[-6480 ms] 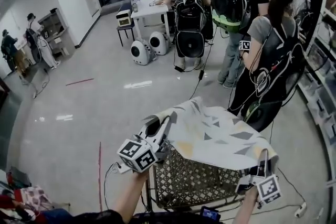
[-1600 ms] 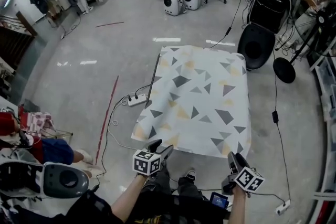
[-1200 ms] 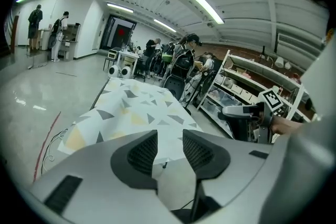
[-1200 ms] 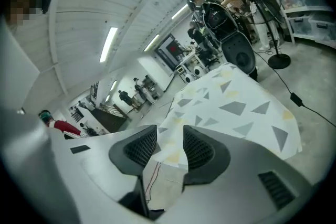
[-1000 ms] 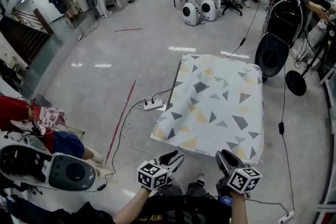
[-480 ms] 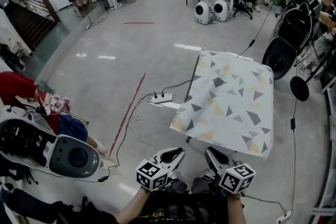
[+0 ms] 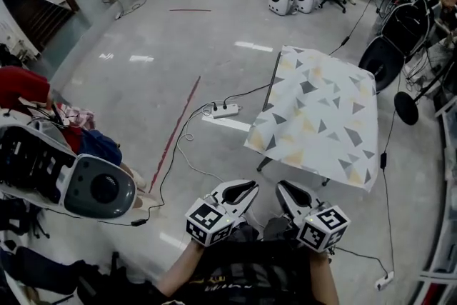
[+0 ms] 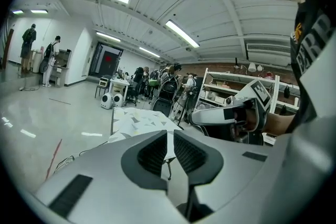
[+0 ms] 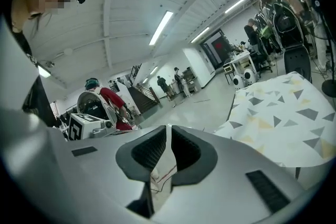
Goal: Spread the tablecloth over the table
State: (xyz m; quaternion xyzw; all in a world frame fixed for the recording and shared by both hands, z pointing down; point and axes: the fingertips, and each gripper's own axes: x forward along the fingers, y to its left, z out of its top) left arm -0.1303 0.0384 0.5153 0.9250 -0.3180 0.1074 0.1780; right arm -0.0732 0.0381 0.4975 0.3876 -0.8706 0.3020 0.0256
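The white tablecloth (image 7: 321, 118) with grey and yellow triangles lies spread over the table, draping its edges. It also shows in the left gripper view as the tablecloth (image 8: 137, 120) and in the right gripper view as the tablecloth (image 9: 283, 113). My left gripper (image 7: 250, 187) and right gripper (image 7: 282, 187) hang side by side close to my body, well short of the cloth's near edge. Both sets of jaws are closing. Only a narrow slit remains in the left gripper (image 8: 170, 134) and in the right gripper (image 9: 169, 128), with nothing between the pads.
A power strip (image 7: 226, 111) and cables lie on the floor left of the table, beside a red floor line (image 7: 178, 125). A large grey-and-white device (image 7: 71, 178) sits at my left. Black bags and stands (image 7: 385, 61) crowd the table's far right. People stand at the back.
Both grippers have drawn back from the cloth's near edge toward my body and come together, their jaws narrowing. The cloth stays spread on the table, now farther off to the right.
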